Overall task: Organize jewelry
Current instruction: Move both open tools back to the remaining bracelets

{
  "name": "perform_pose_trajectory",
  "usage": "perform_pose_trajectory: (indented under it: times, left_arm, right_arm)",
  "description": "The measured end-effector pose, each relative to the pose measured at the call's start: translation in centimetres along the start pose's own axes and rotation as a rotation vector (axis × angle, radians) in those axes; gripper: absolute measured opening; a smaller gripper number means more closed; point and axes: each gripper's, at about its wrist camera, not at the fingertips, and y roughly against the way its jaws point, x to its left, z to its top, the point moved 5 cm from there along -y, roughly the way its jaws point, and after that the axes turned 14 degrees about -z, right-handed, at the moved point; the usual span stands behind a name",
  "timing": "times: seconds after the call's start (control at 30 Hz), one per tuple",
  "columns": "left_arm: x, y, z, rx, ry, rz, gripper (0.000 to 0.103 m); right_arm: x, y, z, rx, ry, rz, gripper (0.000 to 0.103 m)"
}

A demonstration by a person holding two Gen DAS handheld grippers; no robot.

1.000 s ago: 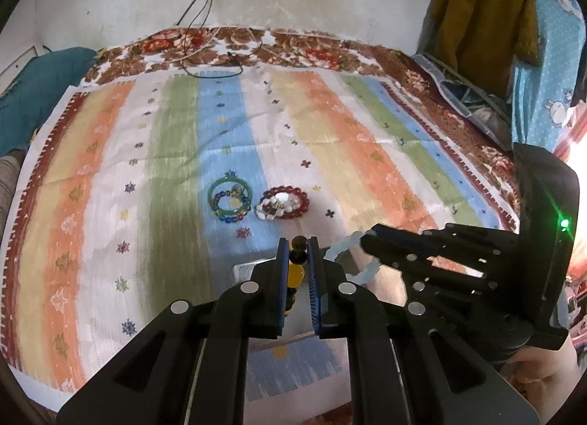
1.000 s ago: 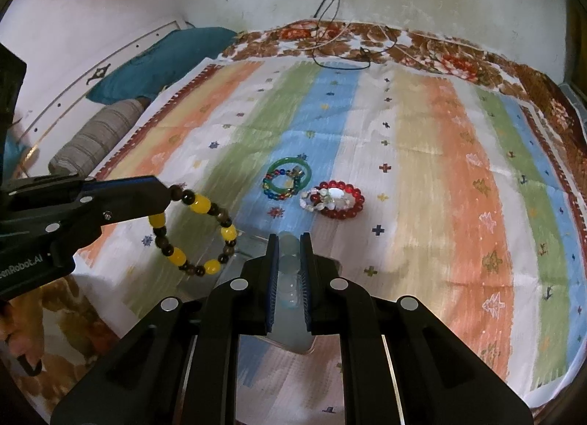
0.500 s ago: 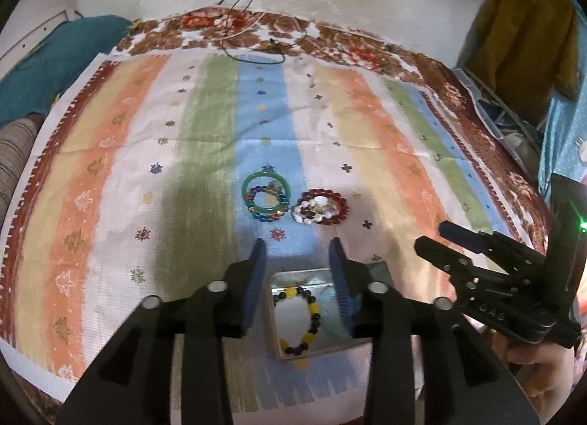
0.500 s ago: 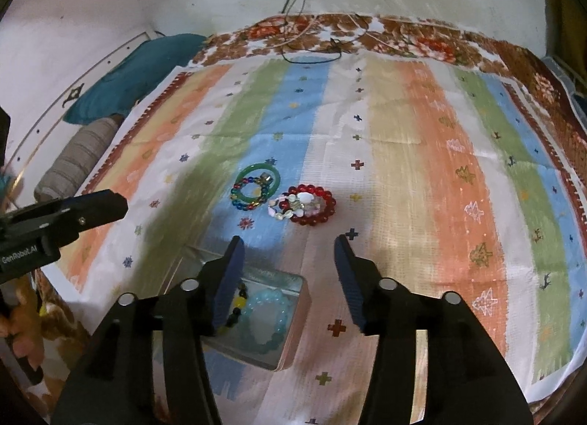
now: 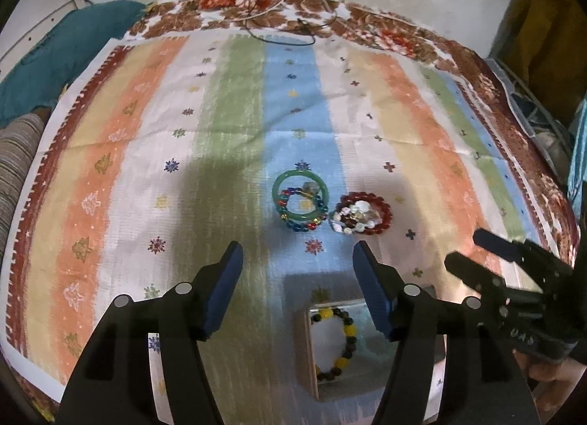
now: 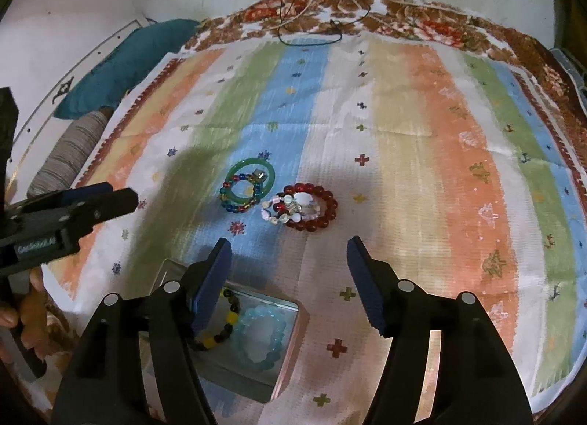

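Observation:
A square metal tin (image 5: pixel 307 351) (image 6: pixel 291 342) sits on the striped cloth near its front edge. Inside lie a yellow-and-dark bead bracelet (image 5: pixel 345 344) (image 6: pixel 224 329) and a pale blue bead bracelet (image 6: pixel 262 337). Further out on the cloth lie a green bangle with a multicoloured bead bracelet (image 5: pixel 301 201) (image 6: pixel 249 186), and beside it a red bead bracelet around a white one (image 5: pixel 363 214) (image 6: pixel 306 206). My left gripper (image 5: pixel 298 252) hovers above the tin's left side, jaws opening, nothing between them. My right gripper (image 6: pixel 289 247) hovers over the tin's right side, jaws opening and empty too.
The striped cloth (image 5: pixel 227 153) covers a bed with a floral border. A teal pillow (image 6: pixel 124 62) and a striped bolster (image 6: pixel 73 146) lie at the left. Cables (image 5: pixel 279 32) trail from the far wall. Clothes (image 5: pixel 543 29) hang at the right.
Both grippers went from shut to open. The yellow-and-dark bracelet left my left gripper and the pale blue one my right; both now lie in the tin. Both grippers moved forward and lower.

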Motion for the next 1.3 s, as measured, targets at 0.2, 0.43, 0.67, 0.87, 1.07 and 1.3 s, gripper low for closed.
perform_pose_trajectory:
  times: [0.2, 0.43, 0.67, 0.87, 1.07, 1.3]
  left_arm:
    - [0.8, -1.6, 0.8, 0.024, 0.035, -0.003, 0.063]
    - [1.3, -3.3, 1.5, 0.048, 0.042, 0.005, 0.063]
    - [2.0, -5.1, 1.9, 0.078, 0.062, 0.002, 0.063]
    - [2.6, -6.5, 2.2, 0.099, 0.079, 0.009, 0.063]
    - [3.4, -7.9, 2.4, 0.121, 0.092, 0.017, 0.062]
    - [3.6, -9.4, 2.5, 0.148, 0.087, 0.022, 0.058]
  right_arm:
    - [0.9, -1.2, 0.4, 0.021, 0.030, 0.011, 0.065]
    - [1.0, -3.3, 0.8, 0.075, 0.012, 0.029, 0.065]
    - [1.3, -4.9, 1.3, 0.102, 0.016, 0.029, 0.065]
    - [1.5, -6.4, 1.3, 0.146, 0.004, 0.043, 0.065]
    - [1.6, -7.5, 1.7, 0.165, -0.010, 0.045, 0.065]
    - [1.8, -9.1, 2.1, 0.193, -0.011, 0.035, 0.054]
